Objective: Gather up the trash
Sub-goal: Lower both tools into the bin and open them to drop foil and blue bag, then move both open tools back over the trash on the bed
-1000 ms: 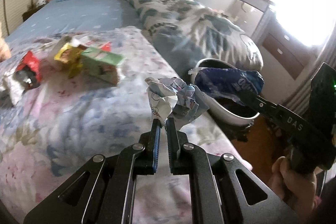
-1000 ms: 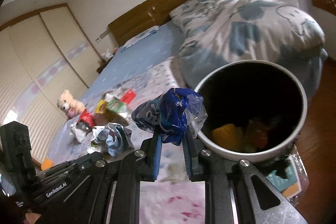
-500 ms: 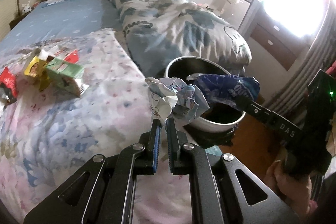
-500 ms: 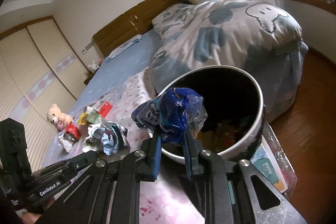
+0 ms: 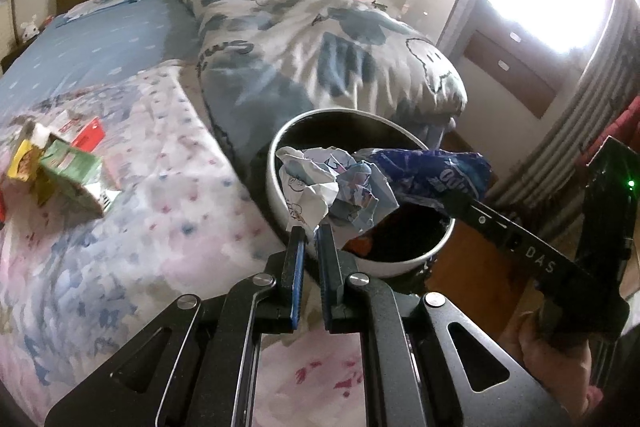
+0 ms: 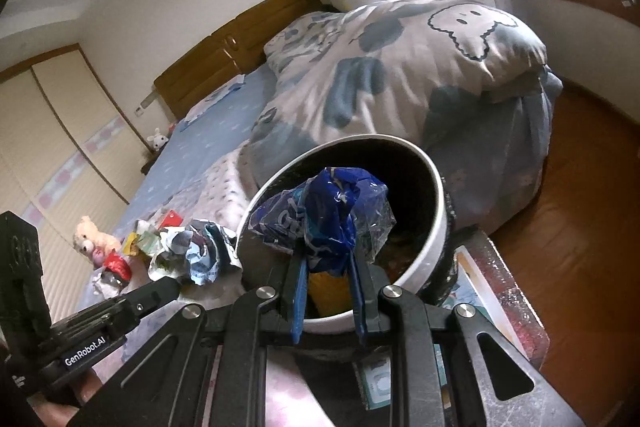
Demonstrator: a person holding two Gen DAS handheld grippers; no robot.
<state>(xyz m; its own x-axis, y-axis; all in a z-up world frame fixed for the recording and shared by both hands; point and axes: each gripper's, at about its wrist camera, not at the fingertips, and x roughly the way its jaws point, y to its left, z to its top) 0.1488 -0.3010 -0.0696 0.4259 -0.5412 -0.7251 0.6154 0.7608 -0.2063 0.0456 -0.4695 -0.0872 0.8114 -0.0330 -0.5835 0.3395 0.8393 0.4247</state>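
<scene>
My left gripper (image 5: 311,231) is shut on a crumpled ball of white and blue paper (image 5: 332,187), held over the near rim of a round white trash bin (image 5: 276,187) with a dark inside. My right gripper (image 6: 326,259) is shut on a crinkled blue plastic wrapper (image 6: 320,217), which hangs over the bin's (image 6: 434,227) opening. In the left wrist view the wrapper (image 5: 432,173) sits just right of the paper ball. In the right wrist view the paper ball (image 6: 192,253) hangs left of the bin, above the bed edge. Orange trash lies at the bin's bottom.
More trash lies on the floral bedspread (image 5: 140,227): a green carton (image 5: 72,175), yellow and red wrappers (image 6: 120,263). A rumpled blue-white duvet (image 5: 320,59) is piled behind the bin. A stuffed bear (image 6: 90,235) sits on the bed. Wooden floor (image 6: 580,187) lies to the right.
Both grippers have carried their loads from over the bed toward the bin. The paper ball and the blue wrapper now hang over its opening, and the bin looks closer and larger.
</scene>
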